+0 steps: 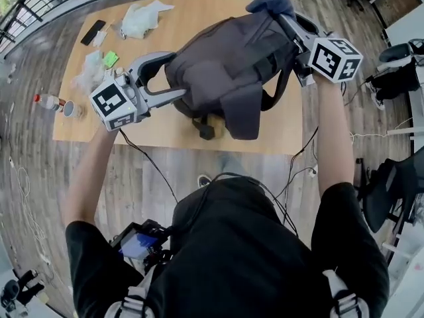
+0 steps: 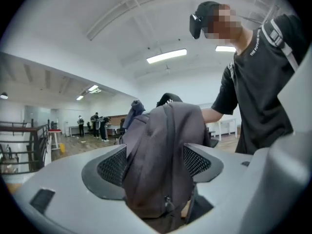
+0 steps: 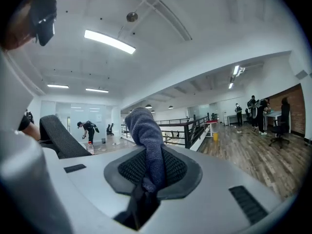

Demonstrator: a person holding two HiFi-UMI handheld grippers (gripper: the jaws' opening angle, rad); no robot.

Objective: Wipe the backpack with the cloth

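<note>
A dark grey backpack [image 1: 228, 68] is held up over the wooden table [image 1: 165, 130], its straps dangling. My left gripper [image 1: 173, 91] is shut on the backpack's lower left edge; in the left gripper view the grey fabric [image 2: 161, 165] is pinched between the mesh pads. My right gripper [image 1: 281, 20] is at the backpack's top right and is shut on a blue-grey cloth [image 1: 270, 1]. In the right gripper view the cloth [image 3: 148, 147] sticks up from between the pads [image 3: 127, 168]. Whether the cloth touches the backpack cannot be told.
On the table's far left lie a crumpled white bag [image 1: 142, 17], a black phone [image 1: 93, 32], a green packet [image 1: 110, 59] and clear plastic [image 1: 89, 71]. A bottle [image 1: 50, 103] lies at the left edge. Cables [image 1: 298, 164] trail on the wood floor; office chairs [image 1: 391, 68] stand at right.
</note>
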